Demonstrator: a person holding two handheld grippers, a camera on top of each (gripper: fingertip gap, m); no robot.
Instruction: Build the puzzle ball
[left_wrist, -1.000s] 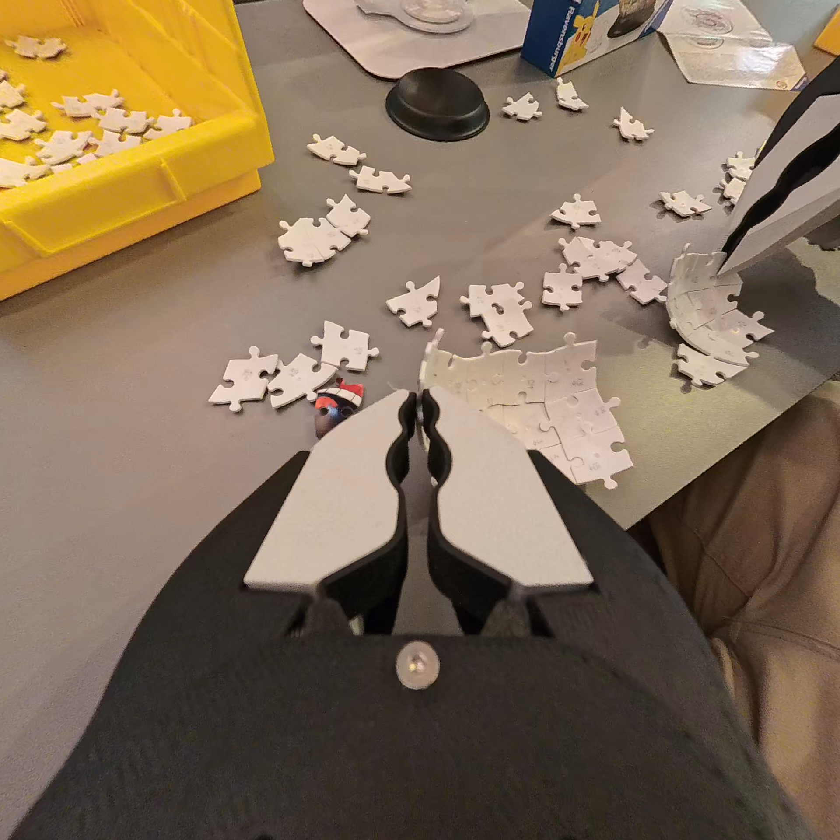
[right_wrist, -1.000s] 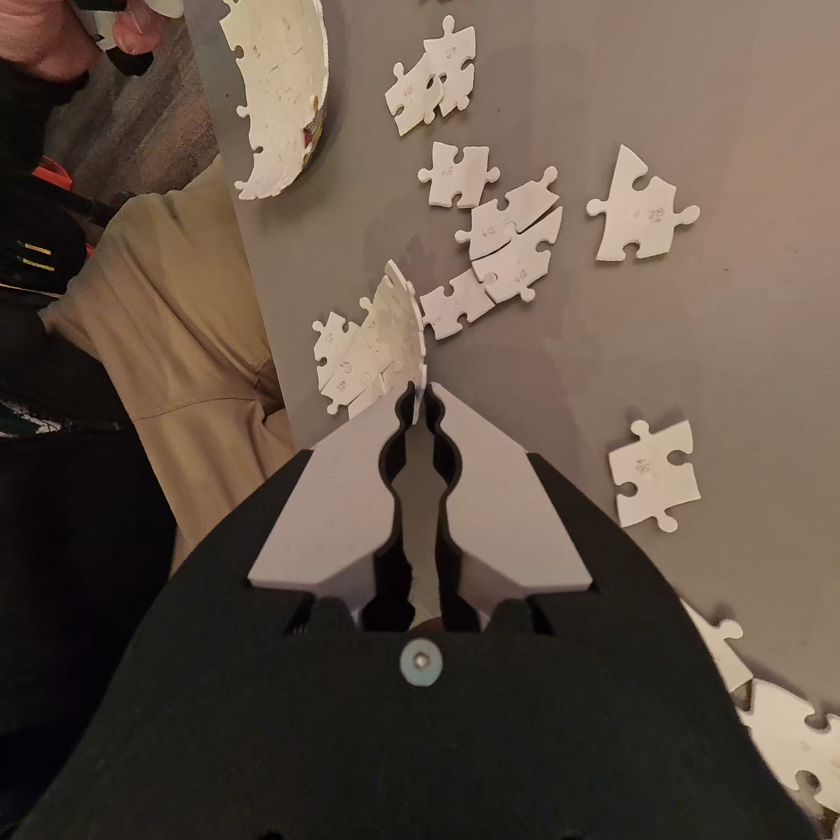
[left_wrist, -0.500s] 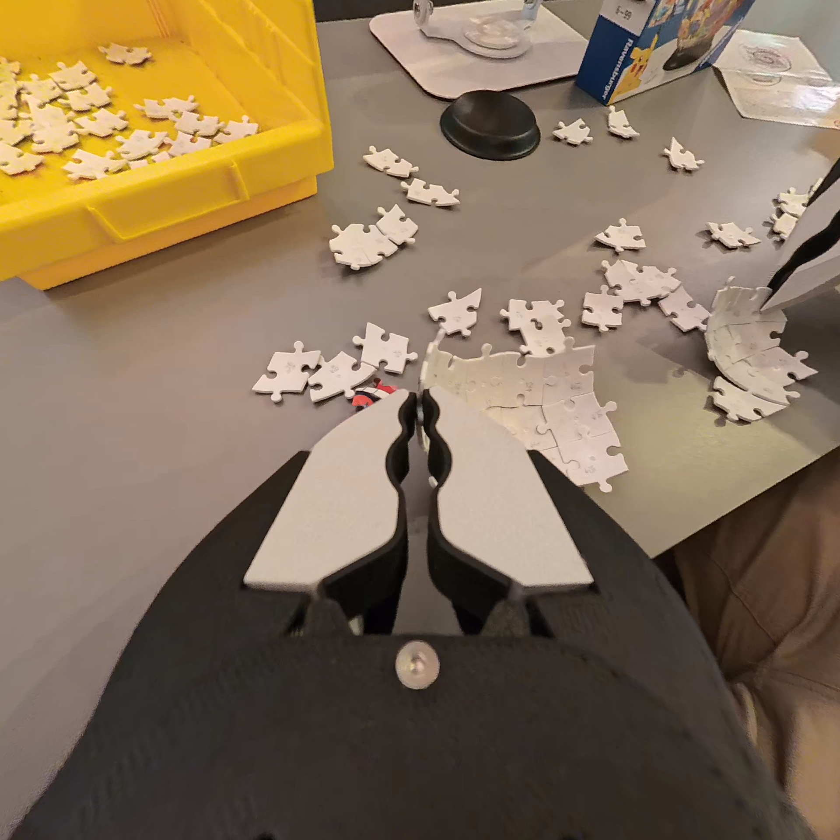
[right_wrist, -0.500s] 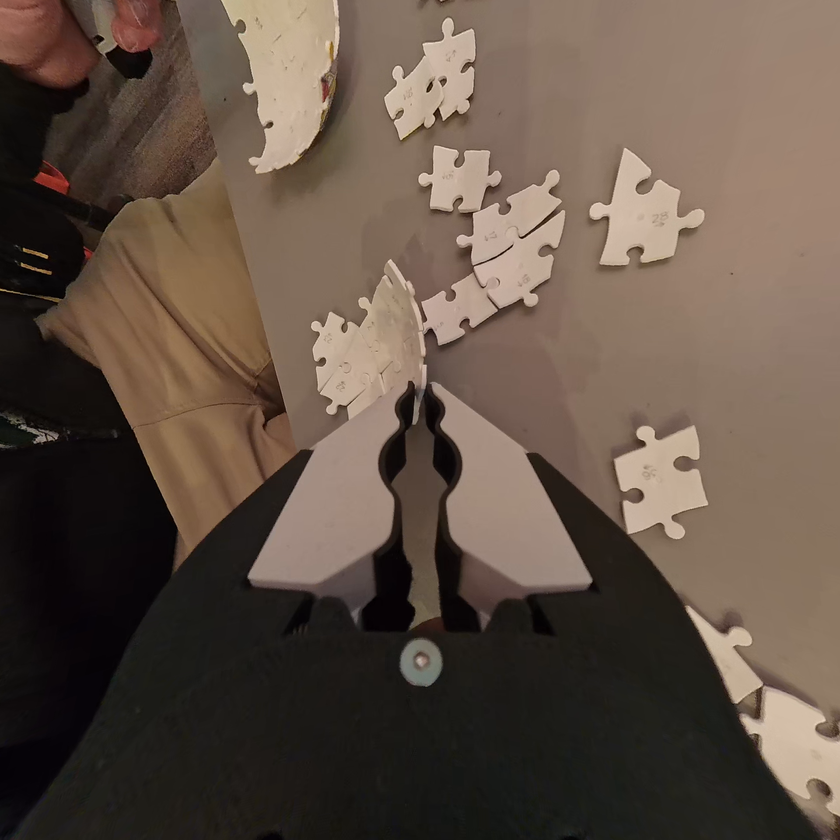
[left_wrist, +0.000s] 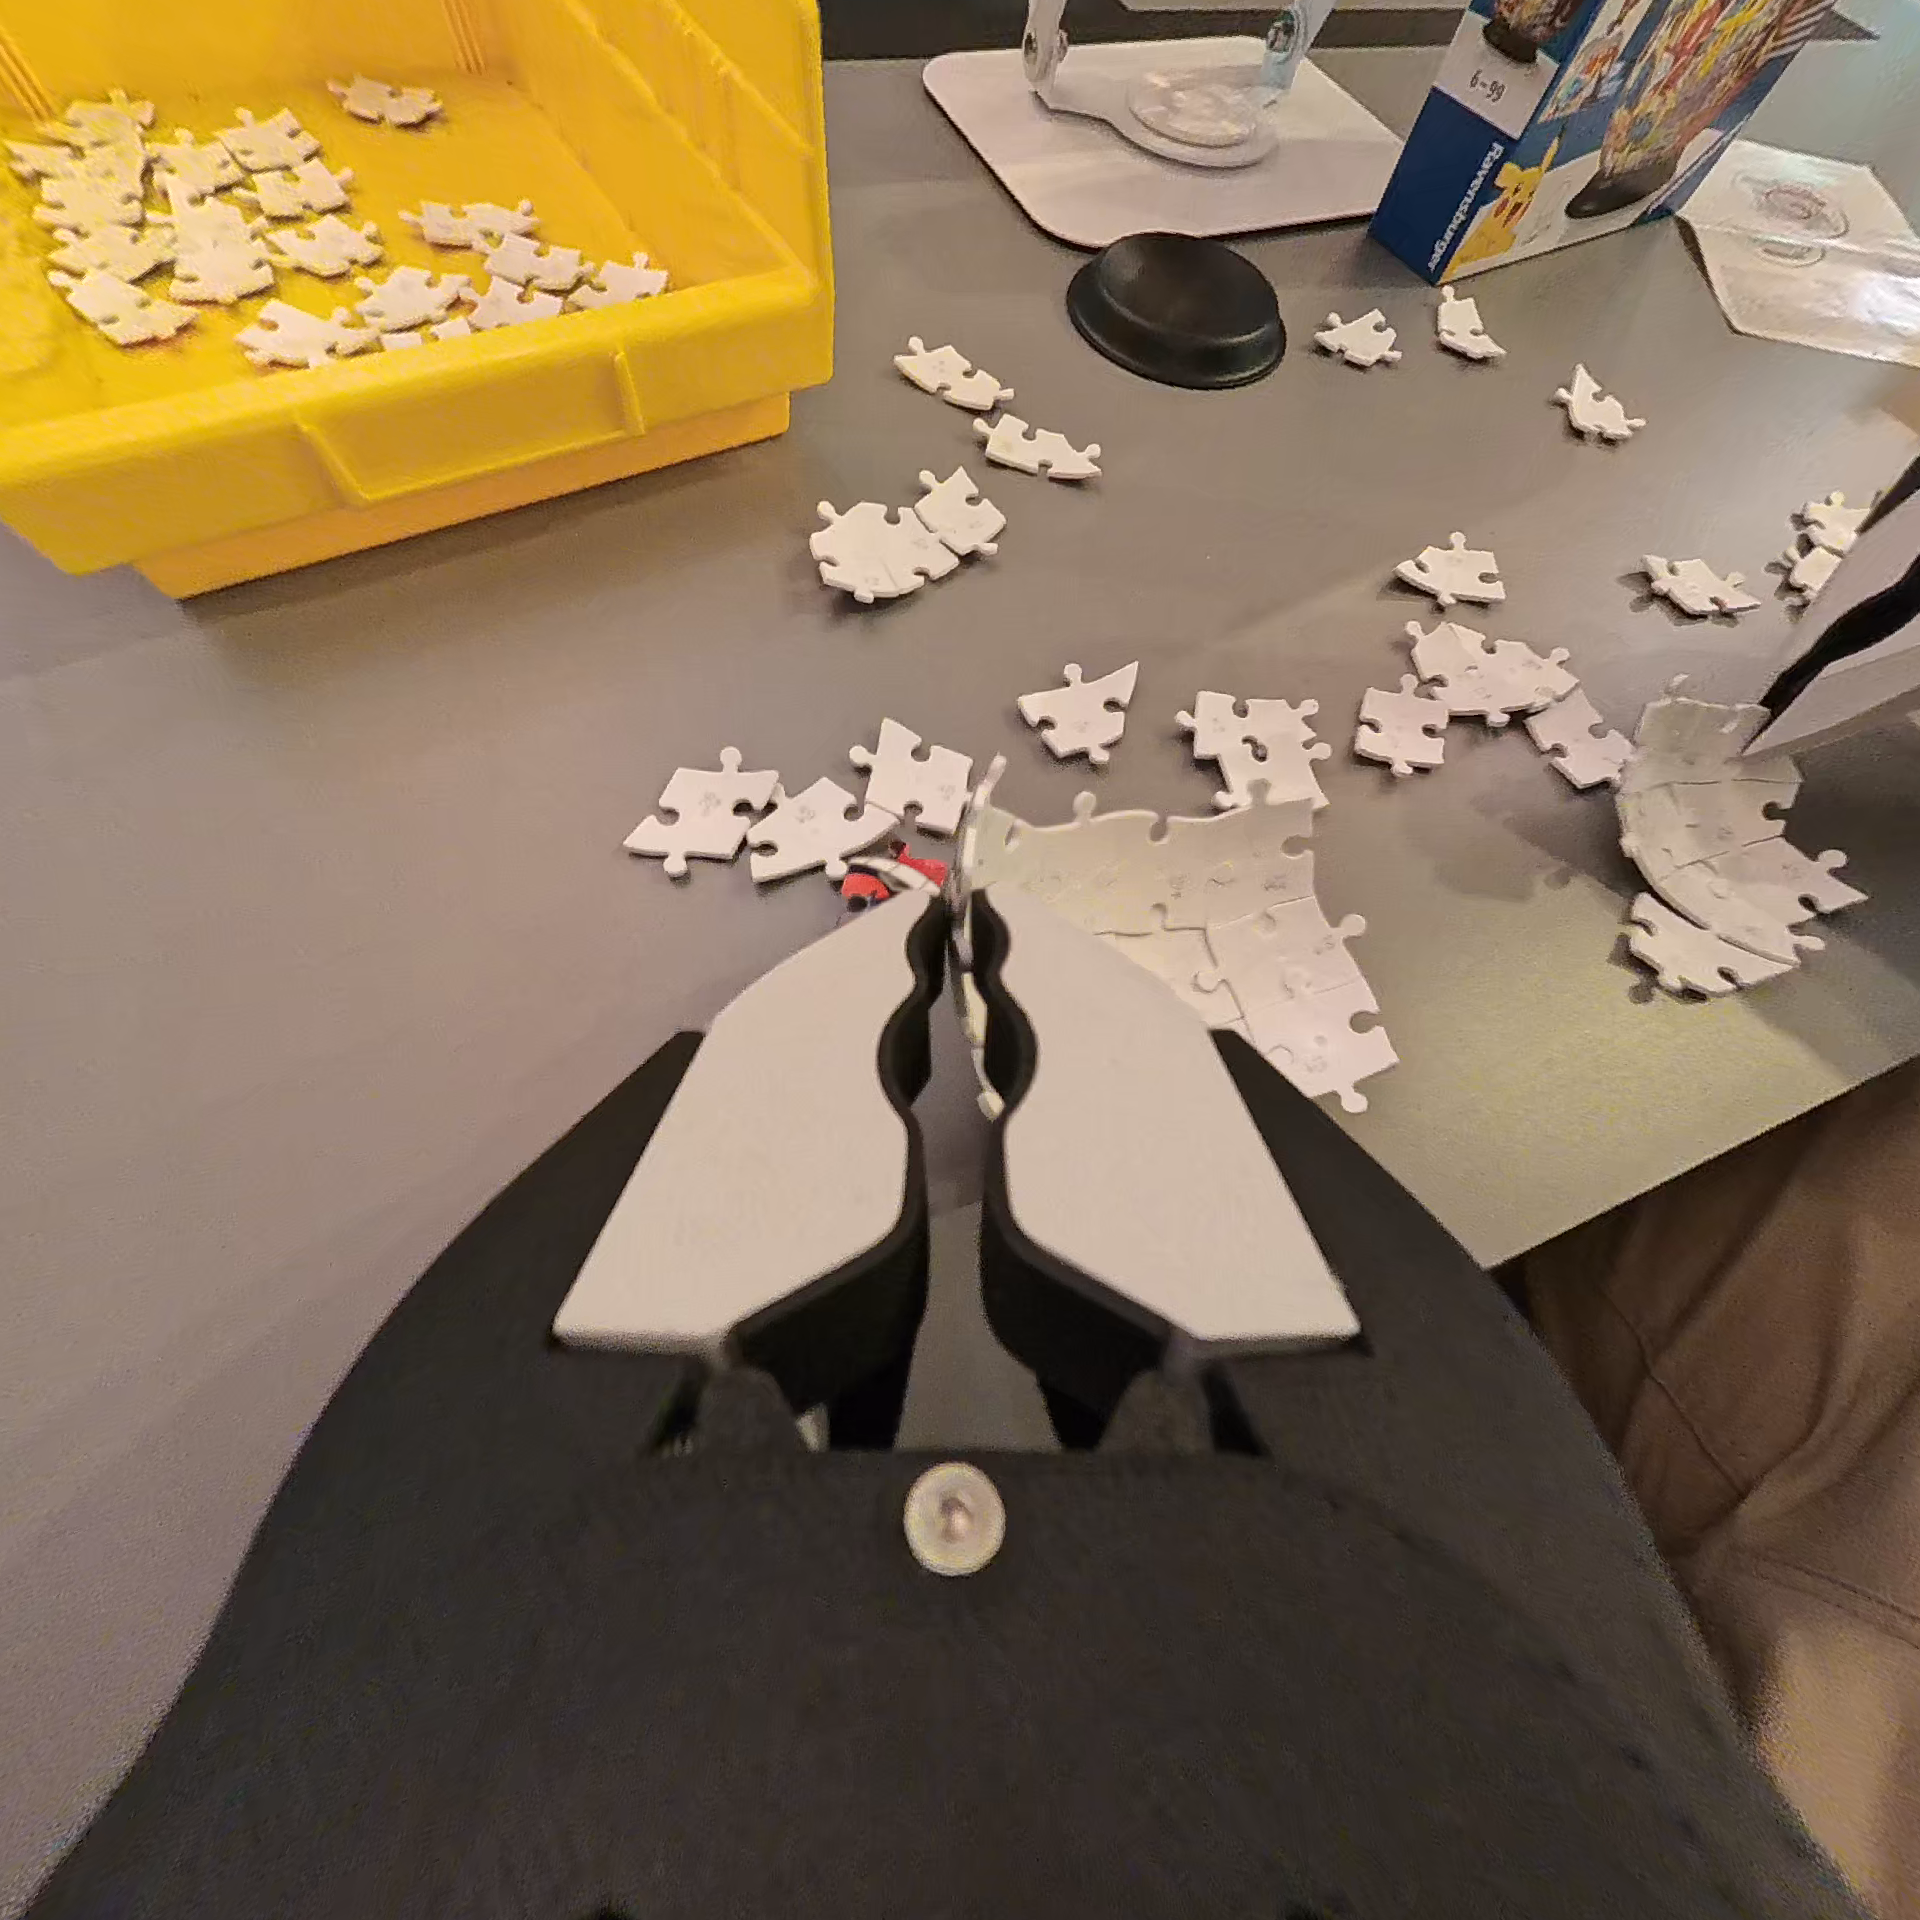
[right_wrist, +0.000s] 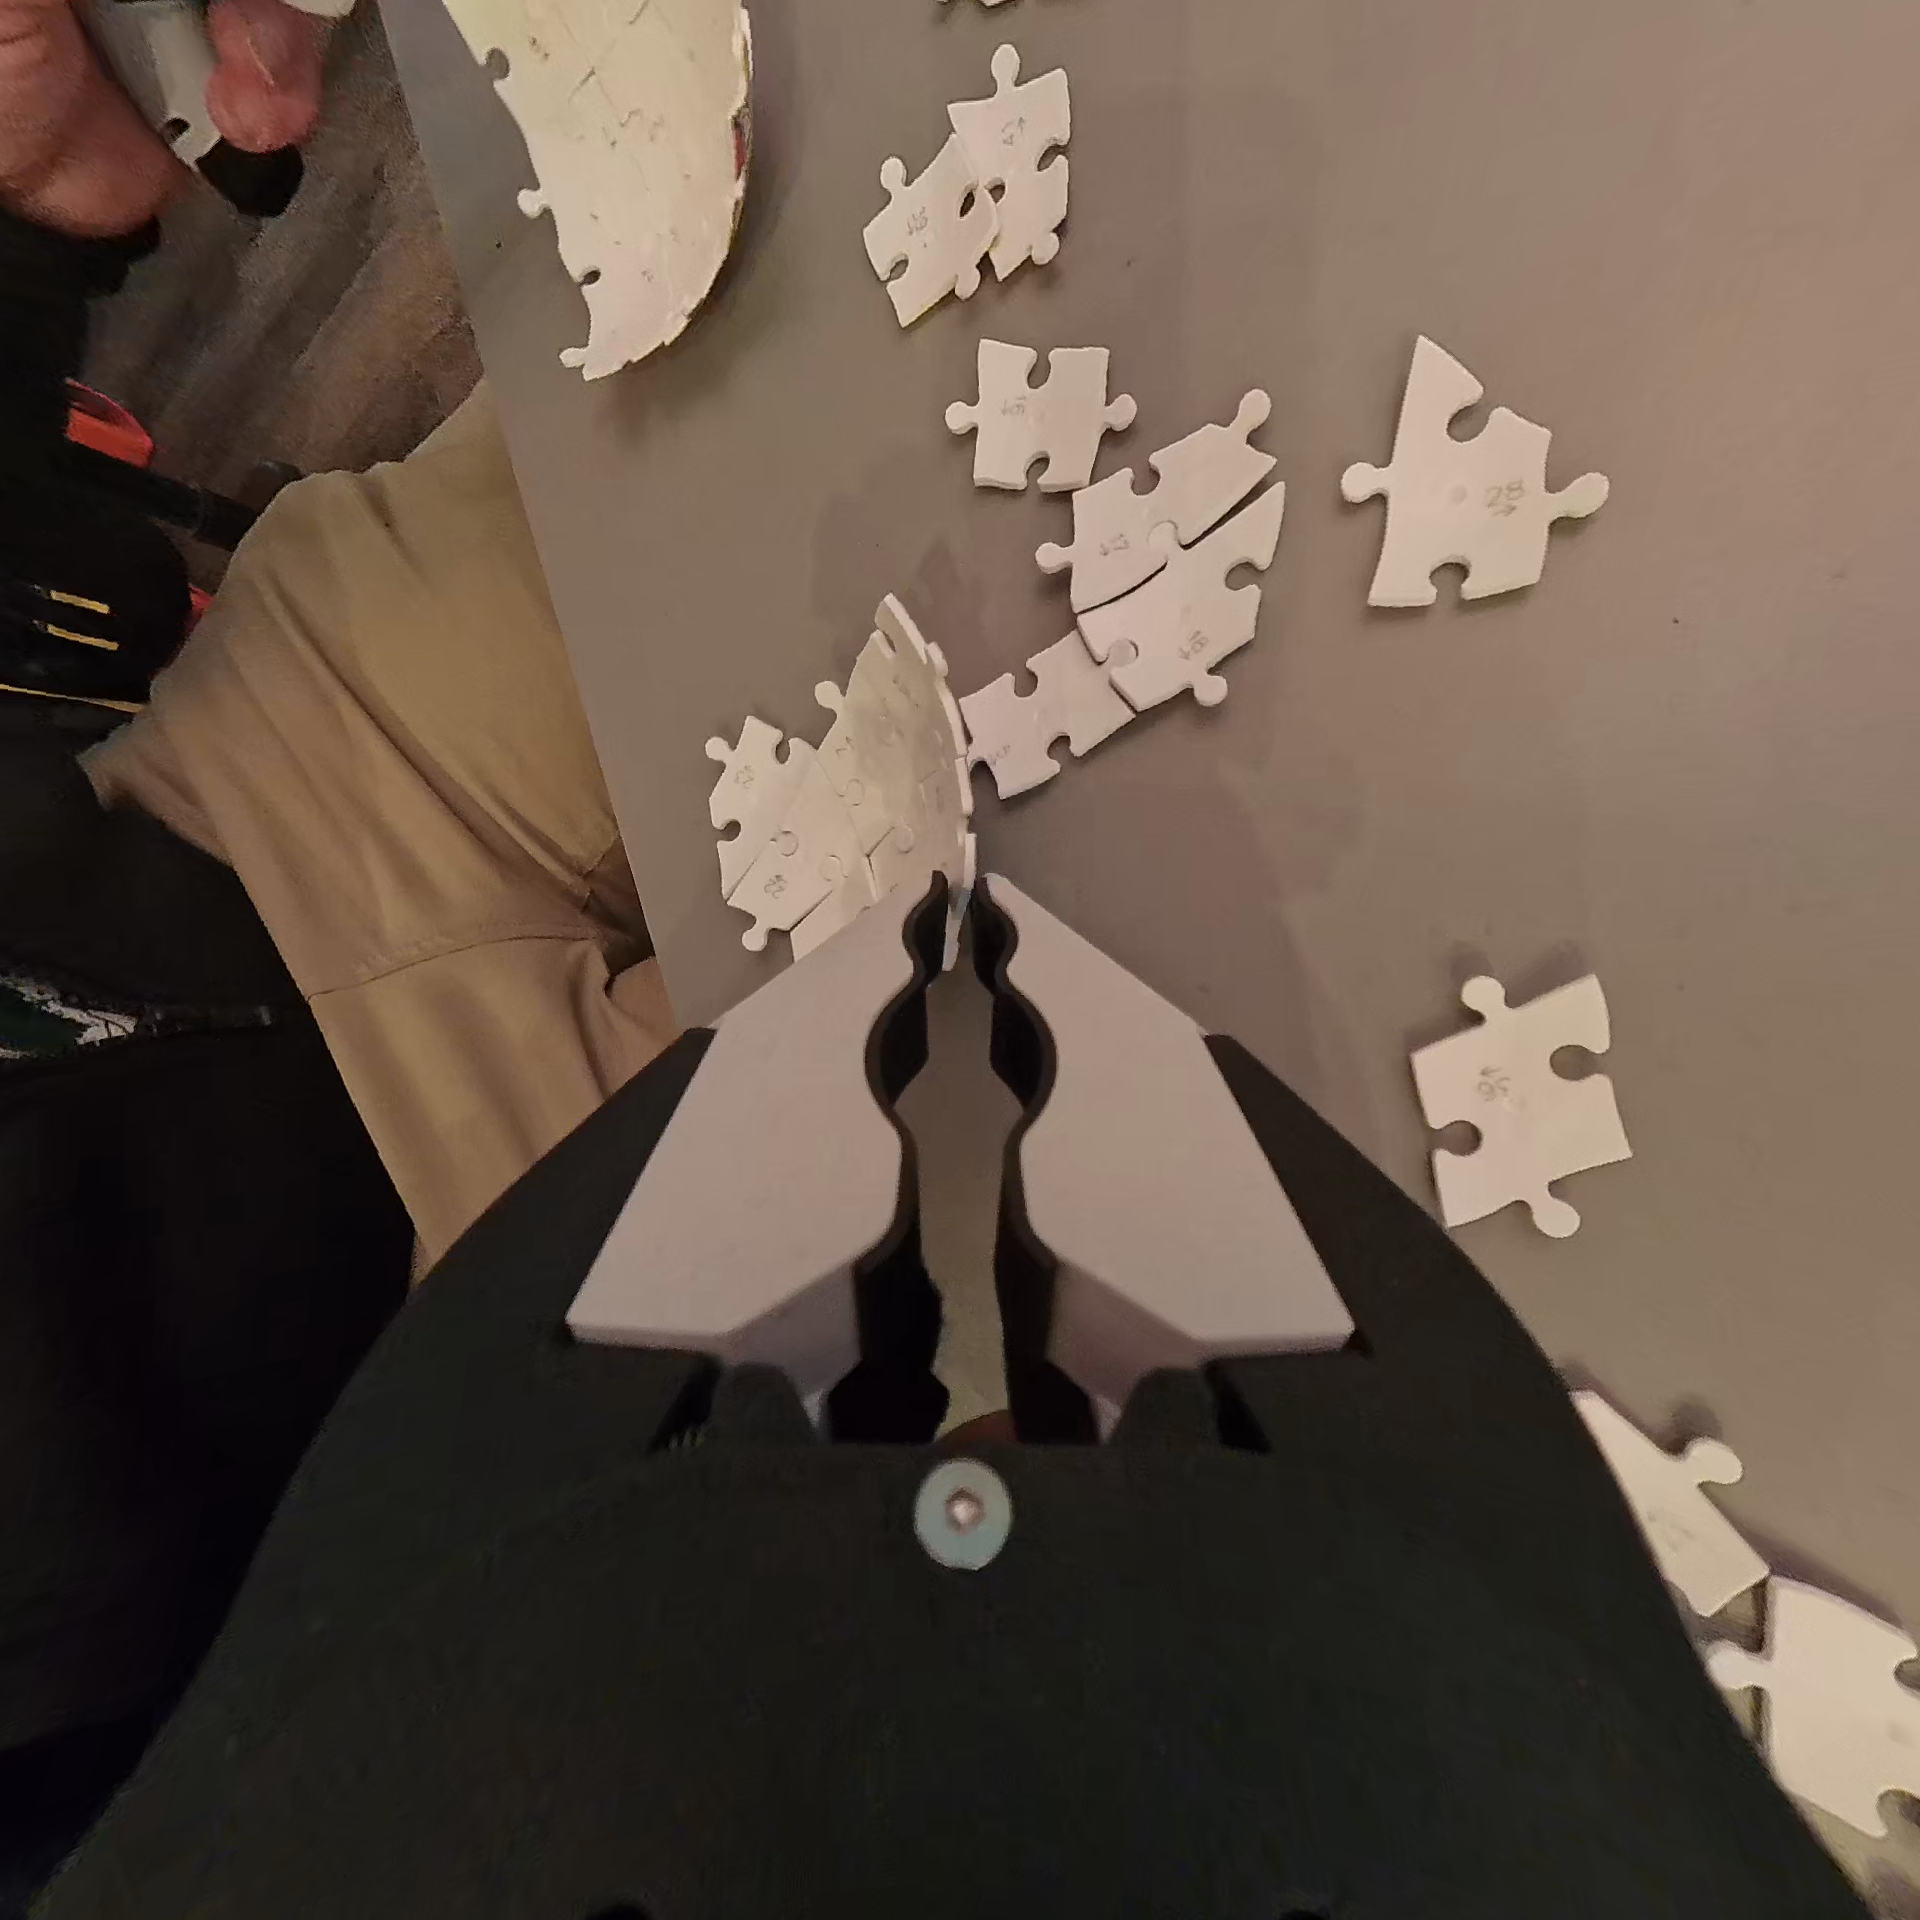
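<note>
Left wrist view: the left gripper (left_wrist: 961, 914) pinches the edge of a curved shell (left_wrist: 1195, 894) of joined white pieces, tilting it up off the grey table (left_wrist: 416, 831). Beyond it, loose pieces (left_wrist: 894, 540) lie scattered; a yellow bin (left_wrist: 416, 416) holding more pieces stands far left, a black stand (left_wrist: 1174, 312) and a box (left_wrist: 1558, 135) at the back. Right wrist view: the right gripper (right_wrist: 961, 904) pinches a smaller shell (right_wrist: 862, 800) at the table's near edge.

Left tongs (left_wrist: 961, 920) closed near the table edge, right tongs (right_wrist: 964, 902) closed, bare hand (right_wrist: 125, 114) at upper left
</note>
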